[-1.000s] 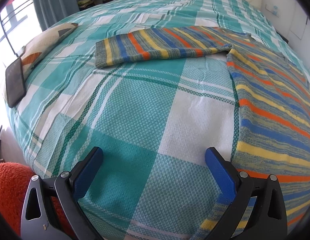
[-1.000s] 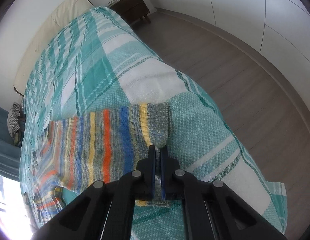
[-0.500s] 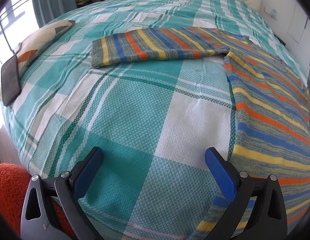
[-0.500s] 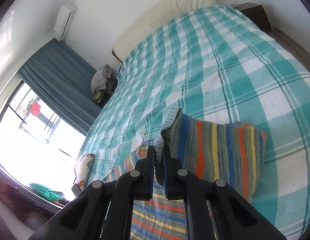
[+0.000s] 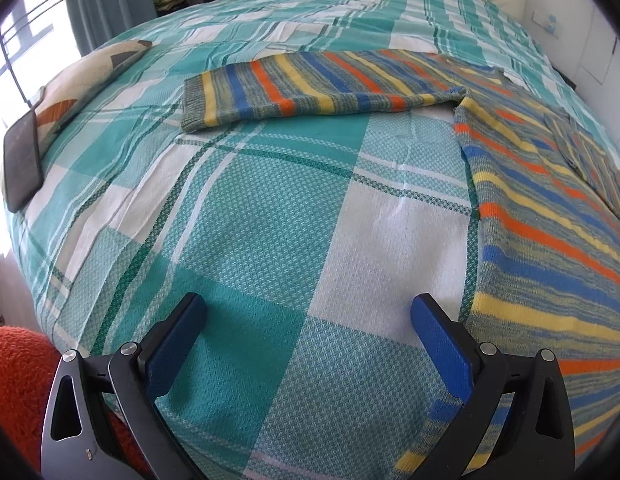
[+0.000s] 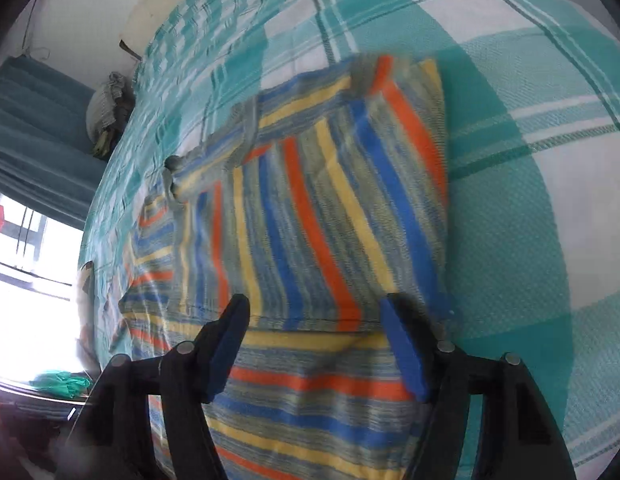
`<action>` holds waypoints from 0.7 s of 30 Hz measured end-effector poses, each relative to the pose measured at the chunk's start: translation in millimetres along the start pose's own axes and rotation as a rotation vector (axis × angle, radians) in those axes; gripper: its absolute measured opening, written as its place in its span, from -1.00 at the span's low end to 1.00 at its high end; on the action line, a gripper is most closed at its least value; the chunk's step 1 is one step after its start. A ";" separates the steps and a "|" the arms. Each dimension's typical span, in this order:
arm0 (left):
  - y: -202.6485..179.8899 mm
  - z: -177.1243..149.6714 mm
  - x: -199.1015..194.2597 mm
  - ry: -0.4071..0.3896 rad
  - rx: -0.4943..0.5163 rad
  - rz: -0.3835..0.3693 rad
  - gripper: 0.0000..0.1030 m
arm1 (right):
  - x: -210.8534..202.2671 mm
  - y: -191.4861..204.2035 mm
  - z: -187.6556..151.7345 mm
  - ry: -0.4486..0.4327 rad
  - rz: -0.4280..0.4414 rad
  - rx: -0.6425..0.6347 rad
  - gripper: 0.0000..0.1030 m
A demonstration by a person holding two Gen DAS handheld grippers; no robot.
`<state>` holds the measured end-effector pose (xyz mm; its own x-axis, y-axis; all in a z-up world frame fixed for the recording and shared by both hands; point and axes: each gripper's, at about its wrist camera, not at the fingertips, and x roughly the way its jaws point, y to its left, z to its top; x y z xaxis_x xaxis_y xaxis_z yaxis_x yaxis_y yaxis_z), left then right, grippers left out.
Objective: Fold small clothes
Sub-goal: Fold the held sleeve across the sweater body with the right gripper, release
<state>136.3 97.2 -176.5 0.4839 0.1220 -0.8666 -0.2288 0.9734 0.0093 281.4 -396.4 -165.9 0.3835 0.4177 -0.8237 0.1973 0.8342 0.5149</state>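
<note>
Sweater (image 5: 542, 216), striped blue/orange/yellow, lies flat on the teal-and-white plaid bedspread (image 5: 270, 240). One sleeve (image 5: 310, 88) runs out to the left across the far part of the bed; the other sleeve (image 6: 350, 184) is folded in over the body. My left claw (image 5: 310, 344) points steeply down at bare bedspread just left of the sweater's near hem, pads wide apart, nothing btwn them; its right finger (image 5: 442, 348) sits right beside the hem edge, can't tell if touching. My right claw (image 6: 314, 344) also tilts steeply down, over the sweater body near the folded sleeve's lower edge. Its jaws are opening, w/ no cloth pinched btwn the pads; view is motion-blurred. Phone (image 5: 22, 164) lies on a pillow (image 5: 90, 68) at the far left edge of the bed. Curtain (image 6: 34, 128) and bright window at left in right wrist view.
</note>
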 end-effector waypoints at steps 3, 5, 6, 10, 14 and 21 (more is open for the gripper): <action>0.2 -0.4 1.2 0.000 0.003 0.002 0.99 | -32.6 -27.6 -14.4 -0.094 0.053 0.082 -0.10; -2.0 -1.5 2.2 -0.002 0.008 0.013 0.99 | -58.8 -26.2 -24.8 -0.124 0.020 0.036 0.34; -3.5 -2.5 2.2 -0.007 0.014 0.020 0.99 | -70.4 -23.9 -33.1 -0.134 0.020 0.001 0.46; -4.5 -4.6 2.1 -0.018 0.029 0.029 0.99 | -104.7 -18.3 -90.5 -0.106 0.144 -0.075 0.47; -3.9 -4.5 2.6 -0.020 0.030 0.026 0.99 | -92.6 -20.9 -161.0 0.049 0.191 -0.055 0.47; -8.6 -7.6 2.3 -0.040 0.055 0.049 0.99 | -133.8 -48.2 -220.4 -0.122 -0.246 0.149 0.28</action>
<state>133.0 87.6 -182.4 0.5069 0.1766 -0.8437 -0.2073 0.9750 0.0796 21.8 -413.2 -132.9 0.4119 0.1561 -0.8977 0.4239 0.8393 0.3405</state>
